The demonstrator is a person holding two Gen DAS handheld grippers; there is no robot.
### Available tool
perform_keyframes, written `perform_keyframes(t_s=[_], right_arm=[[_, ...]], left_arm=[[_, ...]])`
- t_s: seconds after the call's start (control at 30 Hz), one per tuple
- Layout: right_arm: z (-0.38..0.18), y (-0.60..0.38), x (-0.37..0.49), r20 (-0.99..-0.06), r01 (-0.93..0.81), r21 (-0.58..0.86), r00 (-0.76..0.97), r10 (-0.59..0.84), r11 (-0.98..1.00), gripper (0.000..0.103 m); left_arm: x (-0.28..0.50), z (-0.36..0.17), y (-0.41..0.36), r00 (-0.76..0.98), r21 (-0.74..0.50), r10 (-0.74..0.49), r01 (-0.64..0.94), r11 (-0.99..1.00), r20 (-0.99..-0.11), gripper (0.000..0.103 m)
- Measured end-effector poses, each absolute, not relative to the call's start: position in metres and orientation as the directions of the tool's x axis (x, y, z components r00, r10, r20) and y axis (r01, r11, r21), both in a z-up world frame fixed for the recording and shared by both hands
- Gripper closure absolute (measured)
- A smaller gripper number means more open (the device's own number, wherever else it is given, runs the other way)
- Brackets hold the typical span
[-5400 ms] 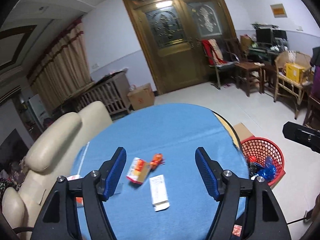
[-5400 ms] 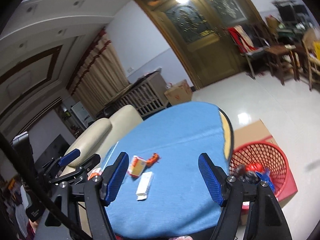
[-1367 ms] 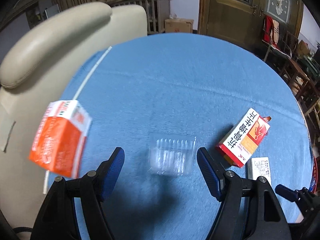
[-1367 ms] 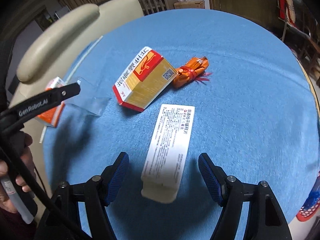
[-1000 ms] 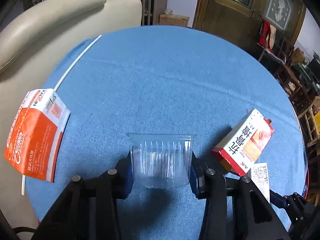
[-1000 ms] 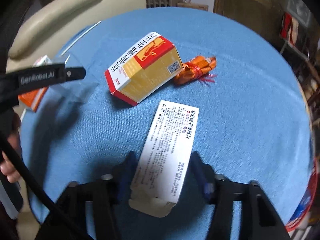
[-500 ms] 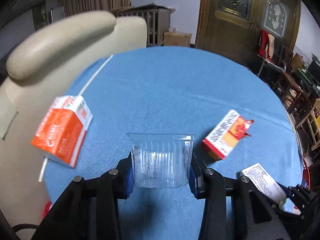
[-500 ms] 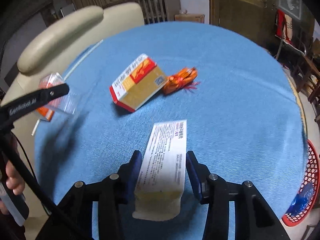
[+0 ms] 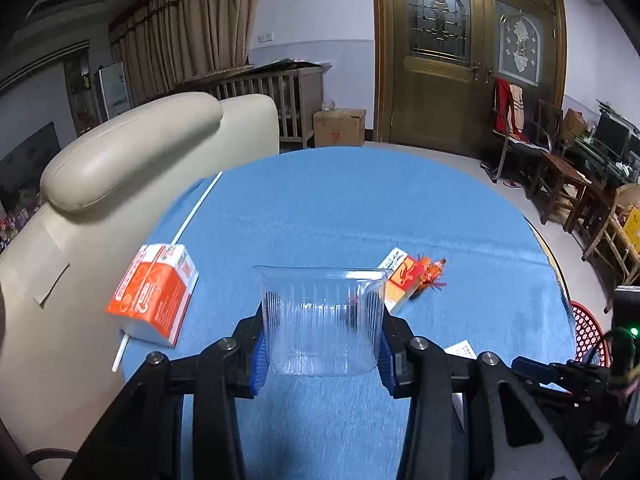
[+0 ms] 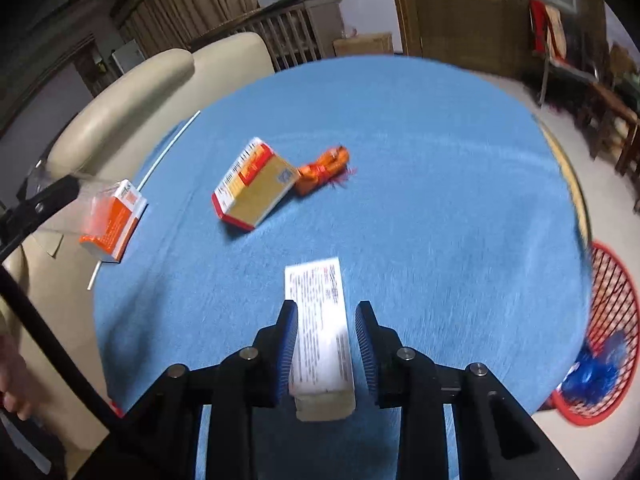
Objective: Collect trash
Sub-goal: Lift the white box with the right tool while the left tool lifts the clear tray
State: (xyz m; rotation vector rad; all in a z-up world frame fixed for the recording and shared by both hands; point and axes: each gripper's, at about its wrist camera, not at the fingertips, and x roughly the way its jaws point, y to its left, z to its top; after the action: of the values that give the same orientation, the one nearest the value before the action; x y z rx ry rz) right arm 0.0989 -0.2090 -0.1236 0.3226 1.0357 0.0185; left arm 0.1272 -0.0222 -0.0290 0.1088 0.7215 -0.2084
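Observation:
My left gripper is shut on a clear ribbed plastic tub, held above the round blue table. My right gripper has a long white medicine box between its blue pads; the jaws are closing tight and the pads press its sides, with the box lifted off the cloth. Still lying on the table are an orange-and-white carton, a red-and-yellow box and a crumpled orange wrapper beside it. A red mesh basket holding blue trash stands on the floor at the table's right.
A cream leather armchair presses against the table's left edge. A thin white stick lies along that edge. Chairs and a desk stand at the far right, a cardboard box by the wooden door.
Both grippers have risen and pulled back from the table with their loads. The right jaws narrowed further on the white box, which has left the cloth.

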Motion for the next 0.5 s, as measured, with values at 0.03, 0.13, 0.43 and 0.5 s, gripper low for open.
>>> perform_keyframes(t_s=[0.03, 0.13, 0.43, 0.5], right_arm=[[-0.129, -0.209, 0.098, -0.844, 0.142, 0.286, 0.505, 0.18, 0.948, 0.058], [-0.141, -0.211, 0.096, -0.844, 0.161, 0.31, 0.501, 0.193, 0.937, 0.023], [-0.173, -0.171, 0.107, -0.893, 0.062, 0.14, 0.439, 0.099, 0.988, 0.039], [-0.173, -0.157, 0.106, -0.889, 0.021, 0.033, 0.457, 0.02, 0.999, 0.053]], left_arm=[[0.124, -0.031, -0.022, 0.73, 0.027, -0.15, 0.226, 0.974, -0.667, 0.057], [0.117, -0.039, -0.021, 0.713, 0.026, -0.151, 0.231, 0.973, -0.684, 0.057], [0.104, -0.048, -0.023, 0.701, 0.038, -0.138, 0.23, 0.972, -0.7, 0.057], [0.101, -0.047, -0.024, 0.702, 0.042, -0.138, 0.232, 0.972, -0.699, 0.057]])
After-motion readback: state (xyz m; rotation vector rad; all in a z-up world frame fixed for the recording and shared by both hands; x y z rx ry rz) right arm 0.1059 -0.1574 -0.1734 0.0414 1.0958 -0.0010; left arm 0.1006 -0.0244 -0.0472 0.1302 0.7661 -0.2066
